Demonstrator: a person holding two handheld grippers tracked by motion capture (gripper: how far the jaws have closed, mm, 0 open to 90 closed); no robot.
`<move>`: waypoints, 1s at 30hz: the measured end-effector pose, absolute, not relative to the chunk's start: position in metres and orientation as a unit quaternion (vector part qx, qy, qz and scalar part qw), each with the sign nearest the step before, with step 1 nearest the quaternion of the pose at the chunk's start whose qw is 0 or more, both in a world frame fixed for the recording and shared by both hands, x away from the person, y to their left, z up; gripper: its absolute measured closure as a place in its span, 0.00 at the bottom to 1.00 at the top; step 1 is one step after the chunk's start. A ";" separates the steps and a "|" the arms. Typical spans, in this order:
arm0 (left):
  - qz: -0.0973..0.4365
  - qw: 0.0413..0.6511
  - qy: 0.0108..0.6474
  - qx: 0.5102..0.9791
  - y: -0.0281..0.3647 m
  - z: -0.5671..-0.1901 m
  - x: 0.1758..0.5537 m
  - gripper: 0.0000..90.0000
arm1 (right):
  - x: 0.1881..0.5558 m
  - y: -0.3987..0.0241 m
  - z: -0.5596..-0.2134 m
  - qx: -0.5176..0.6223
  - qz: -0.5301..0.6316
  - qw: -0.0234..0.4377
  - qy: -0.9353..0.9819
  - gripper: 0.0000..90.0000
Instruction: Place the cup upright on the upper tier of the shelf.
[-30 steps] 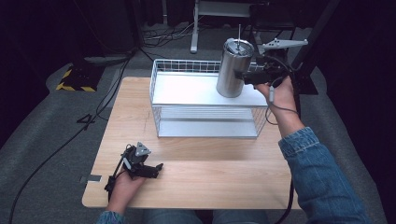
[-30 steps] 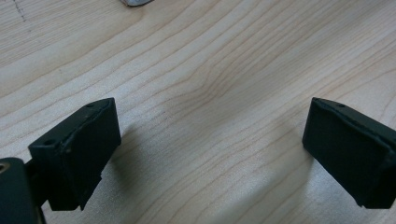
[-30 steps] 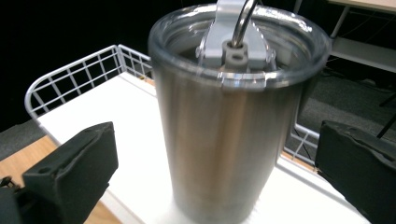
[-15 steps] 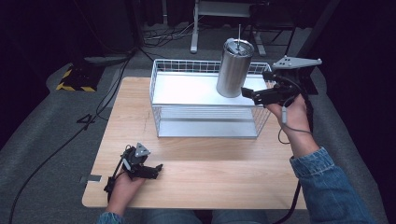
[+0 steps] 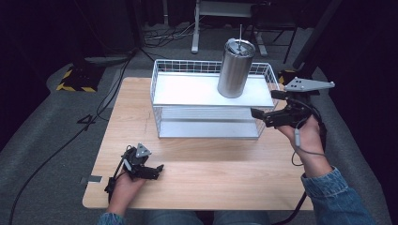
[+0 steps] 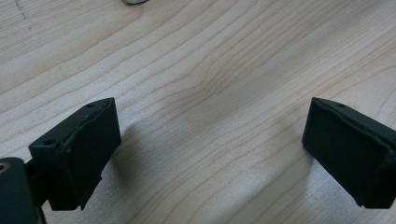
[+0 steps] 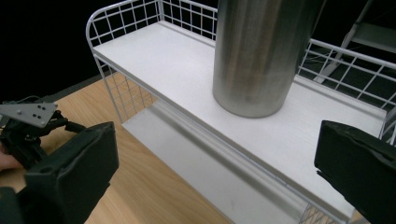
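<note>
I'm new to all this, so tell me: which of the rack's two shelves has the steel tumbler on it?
The upper shelf. The steel tumbler stands upright near its right end, while the lower shelf beneath it is bare.

The right tongs [image 5: 264,115] stand with jaws spread, just off the wire rack [image 5: 162,84] at its right end — nothing lies between the jaws. Ahead of them the steel tumbler [image 5: 234,69] stands upright on the rack's upper shelf and blocks the straight path; open shelf lies beside it. The raised wire rim bars entry from the side. The left tongs [image 5: 151,170] rest on bare counter [image 5: 225,159] — jaws wide apart, wood between them.
</note>
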State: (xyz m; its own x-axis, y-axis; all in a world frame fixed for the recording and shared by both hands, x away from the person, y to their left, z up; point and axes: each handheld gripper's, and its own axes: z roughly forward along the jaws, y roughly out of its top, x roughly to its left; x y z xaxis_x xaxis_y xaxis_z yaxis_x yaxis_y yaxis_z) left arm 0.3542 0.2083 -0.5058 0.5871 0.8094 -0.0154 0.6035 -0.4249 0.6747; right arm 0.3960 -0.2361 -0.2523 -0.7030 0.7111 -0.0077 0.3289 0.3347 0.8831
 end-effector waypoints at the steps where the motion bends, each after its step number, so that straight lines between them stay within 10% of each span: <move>1: 0.158 0.326 0.426 0.829 0.208 -0.506 0.354 0.05 | 0.394 -0.238 -0.254 0.330 0.473 0.201 0.792 0.01; 30: 0.159 0.326 0.426 0.829 0.208 -0.506 0.354 0.05 | 0.364 -0.274 -0.353 0.367 0.404 0.181 0.818 0.09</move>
State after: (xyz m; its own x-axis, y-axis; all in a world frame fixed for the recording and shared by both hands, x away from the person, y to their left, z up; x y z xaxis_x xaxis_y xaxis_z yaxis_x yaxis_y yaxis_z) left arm 0.3544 0.2083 -0.5058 0.5873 0.8093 -0.0135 0.6020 -0.4256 0.6757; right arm 0.3641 -0.2745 -0.3533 -0.6659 0.7461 0.0010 0.4539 0.4040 0.7942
